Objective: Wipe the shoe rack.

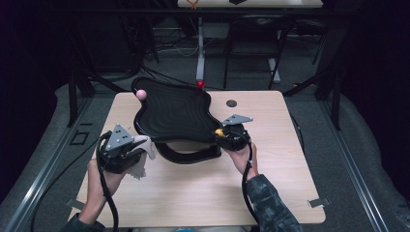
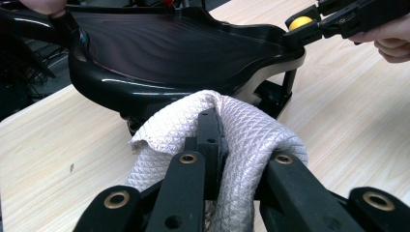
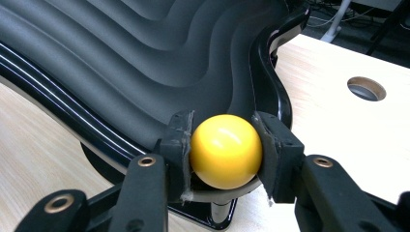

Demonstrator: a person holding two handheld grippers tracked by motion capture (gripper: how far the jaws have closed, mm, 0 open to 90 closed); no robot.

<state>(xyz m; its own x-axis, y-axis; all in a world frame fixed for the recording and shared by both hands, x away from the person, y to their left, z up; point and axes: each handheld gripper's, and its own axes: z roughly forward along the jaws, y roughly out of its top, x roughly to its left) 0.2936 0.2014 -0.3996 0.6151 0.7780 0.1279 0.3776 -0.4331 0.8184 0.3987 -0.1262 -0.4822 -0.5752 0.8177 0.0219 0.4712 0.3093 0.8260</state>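
Dim dark surround, table (image 1: 203,193) lit from above, glare on glossy tray rim (image 2: 125,87)

A white quilted cloth (image 2: 241,140) is bunched and draped over closed jaws, just in front of the near left rim of a glossy black wavy tray (image 1: 169,113) raised on a stand. A shiny yellow ball (image 3: 226,151) sits pinched at the tray's near right corner.
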